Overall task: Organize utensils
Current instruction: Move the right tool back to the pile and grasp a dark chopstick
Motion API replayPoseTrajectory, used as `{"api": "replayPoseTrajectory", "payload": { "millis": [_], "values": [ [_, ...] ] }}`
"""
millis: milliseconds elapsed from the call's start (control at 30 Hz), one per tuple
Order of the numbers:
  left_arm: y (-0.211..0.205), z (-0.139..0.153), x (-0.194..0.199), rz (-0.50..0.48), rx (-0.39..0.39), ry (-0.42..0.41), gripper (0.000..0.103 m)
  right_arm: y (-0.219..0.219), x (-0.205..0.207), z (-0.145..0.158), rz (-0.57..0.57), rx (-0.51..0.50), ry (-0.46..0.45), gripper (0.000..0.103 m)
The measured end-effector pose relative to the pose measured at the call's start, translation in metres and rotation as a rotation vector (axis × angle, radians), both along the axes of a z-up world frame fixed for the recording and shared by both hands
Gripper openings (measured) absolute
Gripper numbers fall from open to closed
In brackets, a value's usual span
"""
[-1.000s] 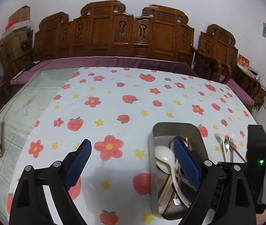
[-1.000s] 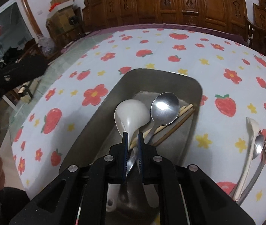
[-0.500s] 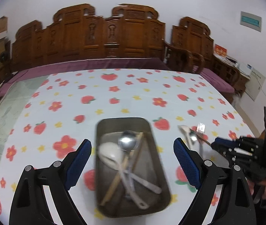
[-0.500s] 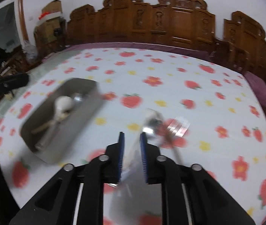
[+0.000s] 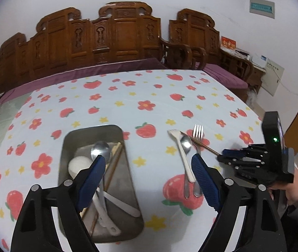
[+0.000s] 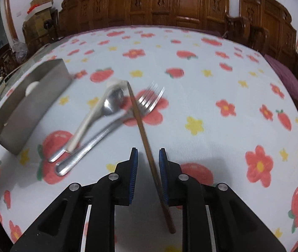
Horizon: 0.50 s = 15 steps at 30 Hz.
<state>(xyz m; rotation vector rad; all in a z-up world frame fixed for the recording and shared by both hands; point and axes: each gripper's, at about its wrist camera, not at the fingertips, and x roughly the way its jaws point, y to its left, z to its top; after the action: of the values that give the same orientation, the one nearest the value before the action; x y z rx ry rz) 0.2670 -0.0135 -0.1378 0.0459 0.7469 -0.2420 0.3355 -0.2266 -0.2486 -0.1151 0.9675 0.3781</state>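
A metal tray on the flowered cloth holds a white spoon, a metal spoon and chopsticks. To its right lie a white utensil, a small metal spoon and a fork. My left gripper is open above the tray's right side, holding nothing. My right gripper has its jaws a little apart with a brown chopstick lying between them; its tip rests over the fork and spoon. The right gripper also shows in the left wrist view.
Carved wooden chairs line the far side of the table. The tray's wall stands left of the loose utensils in the right wrist view. A glass-covered strip runs along the table's left edge.
My right gripper has carried a chopstick from the tray to the loose utensils on the right and its jaws have parted. My left gripper has swung right over the tray.
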Motion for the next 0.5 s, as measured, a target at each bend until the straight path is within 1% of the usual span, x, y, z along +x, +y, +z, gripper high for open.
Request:
{"api": "replayPoseTrajectory", "payload": {
  "millis": [33,67,100,133,200,300,367,433,467,500],
  "values": [
    [-0.001,-0.001,0.000,-0.004,0.001,0.003,0.079,-0.001,0.000,0.000,0.003,0.002,0.002,0.021],
    [-0.004,-0.003,0.000,-0.009,0.001,0.007,0.076,-0.001,0.000,0.000,0.001,-0.001,0.002,0.019],
    [-0.005,-0.005,0.001,-0.009,0.000,0.008,0.073,-0.001,-0.001,0.000,-0.007,-0.008,-0.002,0.014],
    [-0.007,-0.007,0.002,-0.002,-0.002,0.015,0.071,-0.001,-0.002,-0.001,-0.012,-0.020,-0.007,0.011],
    [-0.012,-0.011,0.003,0.001,-0.008,0.029,0.065,-0.003,-0.002,0.000,-0.008,-0.015,-0.004,0.009],
    [-0.019,-0.015,0.003,-0.010,0.002,0.034,0.064,-0.012,-0.002,0.001,-0.012,0.047,0.015,0.007],
    [-0.025,-0.018,0.004,-0.017,-0.002,0.045,0.064,-0.019,-0.004,0.006,-0.019,0.057,-0.001,0.006],
    [-0.032,-0.021,0.006,-0.026,0.005,0.050,0.062,-0.028,-0.005,0.010,-0.043,0.073,-0.009,0.006],
    [-0.036,-0.022,0.006,-0.030,0.014,0.050,0.058,-0.031,-0.006,0.011,-0.051,0.074,-0.013,0.006],
    [-0.041,-0.024,0.008,-0.036,0.028,0.055,0.056,-0.034,-0.006,0.012,-0.057,0.074,-0.017,0.006]
  ]
}}
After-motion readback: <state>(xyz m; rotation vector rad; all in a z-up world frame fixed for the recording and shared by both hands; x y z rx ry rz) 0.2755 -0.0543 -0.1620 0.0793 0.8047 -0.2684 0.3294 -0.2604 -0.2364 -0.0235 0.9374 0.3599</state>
